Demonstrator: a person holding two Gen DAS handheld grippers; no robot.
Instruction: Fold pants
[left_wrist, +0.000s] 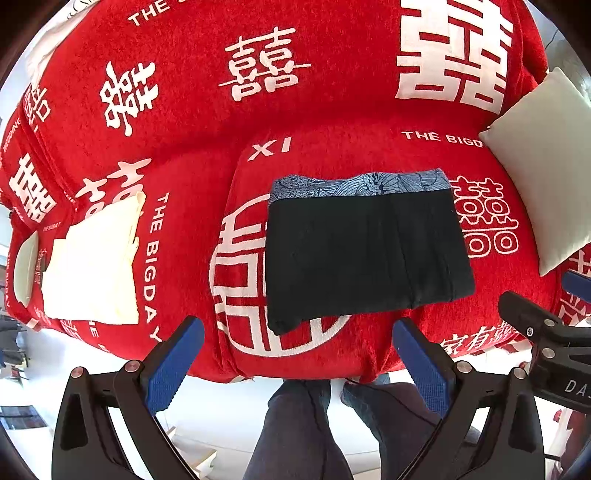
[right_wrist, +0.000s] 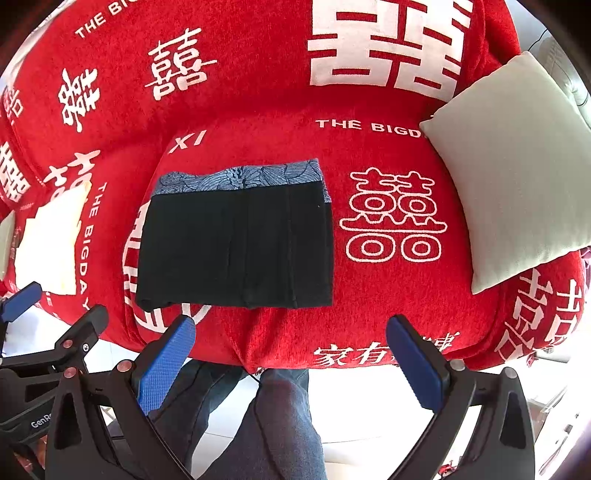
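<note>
The black pants (left_wrist: 365, 254) lie folded into a flat rectangle on the red sofa seat (left_wrist: 314, 354), with a blue patterned band (left_wrist: 362, 184) along the far edge. They also show in the right wrist view (right_wrist: 236, 251). My left gripper (left_wrist: 299, 332) is open and empty, held back from the near edge of the pants, above the seat's front. My right gripper (right_wrist: 291, 332) is open and empty, just in front of the pants' near edge. Neither touches the cloth.
A folded cream cloth (left_wrist: 92, 266) lies on the seat at left. A pale cushion (right_wrist: 517, 166) leans at the right. The sofa back (right_wrist: 258, 55) rises behind. The person's legs in dark trousers (right_wrist: 280, 424) stand below the seat's front edge.
</note>
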